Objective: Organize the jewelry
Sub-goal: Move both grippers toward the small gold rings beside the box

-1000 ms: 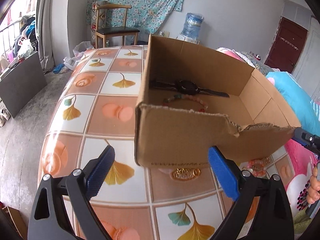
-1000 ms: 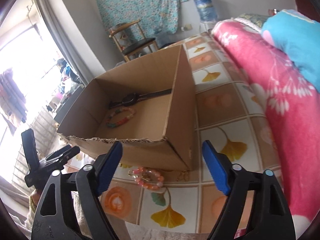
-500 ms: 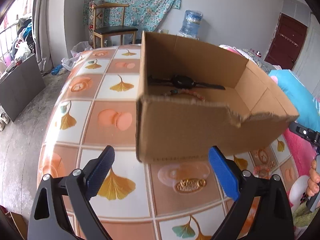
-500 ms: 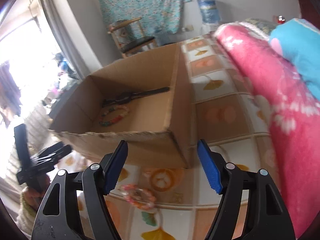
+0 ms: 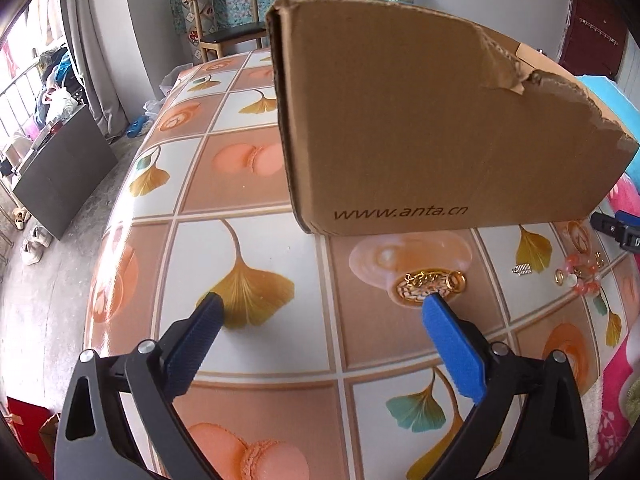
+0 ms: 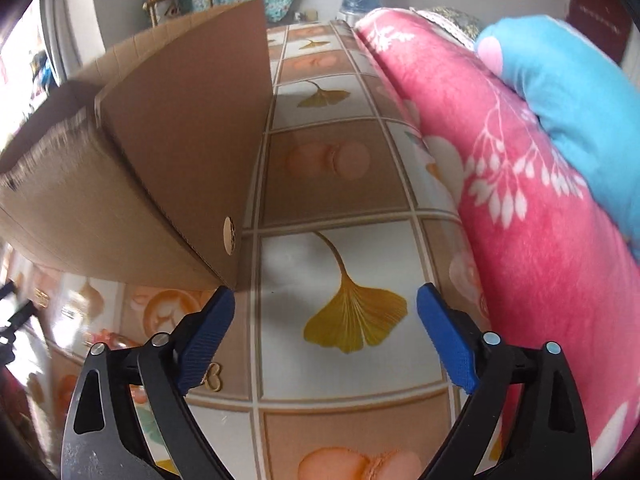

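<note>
Jewelry lies loose on the tiled tablecloth [image 5: 256, 240] in front of the cardboard box [image 5: 420, 120]: through my left camera I see a gold bracelet [image 5: 430, 285] coiled just before the box's near wall, a pink beaded bracelet [image 5: 580, 278] with a gold ring further right, and a small silver charm [image 5: 522, 269] between the two. My left gripper [image 5: 320, 306] hangs over the cloth with its blue pads spread wide and nothing between them; the tip of its right finger [image 5: 440, 316] sits right at the gold bracelet's near edge, though I cannot tell whether it touches. My right gripper [image 6: 326, 300] has its jaws opening, already wide apart, with only the yellow leaf print between them; its left finger [image 6: 216, 316] is just below the box's near corner. A heart-shaped gold piece [image 6: 212, 378] peeks out beside that finger, and a blurred pink shape lies further left. A pink blanket [image 6: 520, 208] borders the table on the right.
</note>
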`<state>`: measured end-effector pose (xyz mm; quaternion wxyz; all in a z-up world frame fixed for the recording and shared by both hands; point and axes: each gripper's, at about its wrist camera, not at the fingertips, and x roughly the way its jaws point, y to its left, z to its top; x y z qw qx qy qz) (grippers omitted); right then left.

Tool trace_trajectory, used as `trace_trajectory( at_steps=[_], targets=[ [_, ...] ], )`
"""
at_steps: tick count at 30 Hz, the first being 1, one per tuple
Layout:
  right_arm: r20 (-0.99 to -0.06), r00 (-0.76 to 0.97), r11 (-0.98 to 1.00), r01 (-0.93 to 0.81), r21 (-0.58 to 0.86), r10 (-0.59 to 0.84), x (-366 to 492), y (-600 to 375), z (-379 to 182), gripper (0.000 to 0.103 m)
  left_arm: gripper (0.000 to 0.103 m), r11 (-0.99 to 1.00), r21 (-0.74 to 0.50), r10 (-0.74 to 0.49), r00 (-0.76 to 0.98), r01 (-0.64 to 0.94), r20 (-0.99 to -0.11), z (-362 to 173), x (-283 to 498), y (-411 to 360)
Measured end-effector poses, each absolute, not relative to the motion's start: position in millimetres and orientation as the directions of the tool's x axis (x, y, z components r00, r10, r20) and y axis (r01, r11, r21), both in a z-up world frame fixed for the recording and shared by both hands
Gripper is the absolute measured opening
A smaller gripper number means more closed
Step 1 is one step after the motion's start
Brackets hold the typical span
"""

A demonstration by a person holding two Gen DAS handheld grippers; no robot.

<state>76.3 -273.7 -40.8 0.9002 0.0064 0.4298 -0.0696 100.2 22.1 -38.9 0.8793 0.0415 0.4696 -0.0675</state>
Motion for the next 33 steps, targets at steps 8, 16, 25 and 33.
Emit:
trace_trajectory(
  at_steps=[8,16,25,33],
  targets=[
    [-0.787,0.610,0.993,0.115,-0.022,-0.088,80,-280,-42,0.095,0.097,0.987,0.008,-0.087,0.565,0.163,-0.820,-38,95,24],
    [-0.787,0.610,0.993,0.119,-0.026,-0.094,83,-279,-43,0.095,0.098,0.988,0.012,-0.075,0.552,0.152,-0.831,-38,94,23],
    [-0.667,0.744,0.999,0.007,0.049,0.027,40,-270,-15,0.095,0.098,0.986,0.009,-0.085,0.557,0.165,-0.826,-37,94,24],
    [-0.585,0.769,0.964,-0.249,0.098,0.258,-6,-226,-8,0.093,0.098,0.982,0.008,-0.102,0.566,0.189,-0.818,-39,92,26]
  ],
)
